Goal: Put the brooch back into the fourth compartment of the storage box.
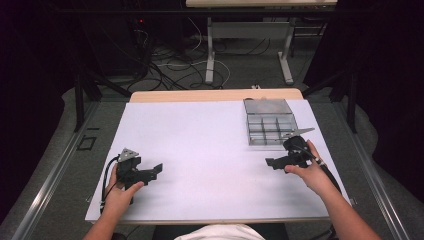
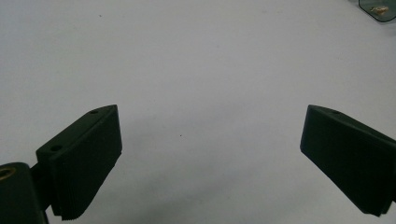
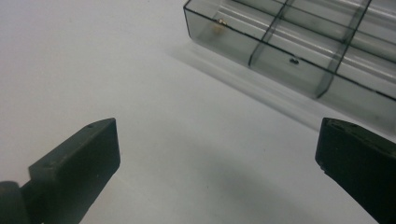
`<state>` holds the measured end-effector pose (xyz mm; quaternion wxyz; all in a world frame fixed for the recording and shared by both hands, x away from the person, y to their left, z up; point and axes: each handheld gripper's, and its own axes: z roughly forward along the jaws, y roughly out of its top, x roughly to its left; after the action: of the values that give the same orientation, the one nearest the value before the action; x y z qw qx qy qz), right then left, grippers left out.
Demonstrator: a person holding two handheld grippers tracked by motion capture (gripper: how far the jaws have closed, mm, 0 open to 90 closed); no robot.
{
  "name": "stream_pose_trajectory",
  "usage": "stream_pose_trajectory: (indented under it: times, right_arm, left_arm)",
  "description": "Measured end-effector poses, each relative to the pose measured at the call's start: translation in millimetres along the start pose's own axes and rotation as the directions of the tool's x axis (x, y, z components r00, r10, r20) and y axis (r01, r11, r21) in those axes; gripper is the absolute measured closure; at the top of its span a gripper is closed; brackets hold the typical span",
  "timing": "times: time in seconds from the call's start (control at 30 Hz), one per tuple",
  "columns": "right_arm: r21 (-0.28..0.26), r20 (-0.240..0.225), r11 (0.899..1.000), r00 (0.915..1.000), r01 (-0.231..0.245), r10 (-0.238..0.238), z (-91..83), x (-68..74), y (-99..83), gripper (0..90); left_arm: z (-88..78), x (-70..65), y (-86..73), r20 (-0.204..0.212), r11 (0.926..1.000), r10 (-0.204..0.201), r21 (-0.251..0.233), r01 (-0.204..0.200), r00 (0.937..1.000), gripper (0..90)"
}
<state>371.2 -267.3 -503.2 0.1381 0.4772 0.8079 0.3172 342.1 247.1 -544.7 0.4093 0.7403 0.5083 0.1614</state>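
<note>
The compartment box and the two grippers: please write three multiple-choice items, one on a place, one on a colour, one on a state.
1. Where does the compartment box stand on the table?
A. far right
B. near left
C. centre

2. What colour is the sheet covering the table?
A. green
B. white
C. red

3. How do the jaws of the right gripper stand?
A. shut on a screw
B. shut, empty
C. open, empty

Answers: 1 A, the high view shows it beyond the right hand. 2 B, white in every view. 3 C, the right gripper view shows bare sheet between them.
</note>
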Motion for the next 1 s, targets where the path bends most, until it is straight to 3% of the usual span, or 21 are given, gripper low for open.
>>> stream_pose_trajectory:
  times: [0.23, 0.57, 0.83, 1.0]
  right_arm:
    - [-0.032, 0.011, 0.999, 0.9999, -0.006, 0.007, -5.9, -9.7, -21.9, 0.0]
    - [-0.073, 0.042, 0.996, 0.9974, -0.056, 0.059, -6.8, -20.1, -47.7, 0.0]
    - [-0.108, 0.08, 0.986, 0.988, -0.124, 0.133, -5.0, -30.6, -59.4, 0.0]
    - [-0.123, 0.09, 0.974, 0.9753, -0.19, 0.202, -3.9, -38.1, -65.6, 0.0]
  left_arm:
    - [0.2, -0.6, 0.2, 0.0, 1.0, 0.003, 0.004, -0.003, 1.0, 5.4]
    - [0.3, -1.3, 0.1, 0.0, 1.0, 0.0, 0.006, 0.0, 1.0, 5.5]
    - [0.3, -0.7, 0.1, -0.001, 1.0, 0.005, 0.005, -0.005, 1.0, 5.5]
    - [0.6, -1.0, -0.4, -0.007, 0.9999, 0.002, -0.014, -0.002, 1.0, 5.4]
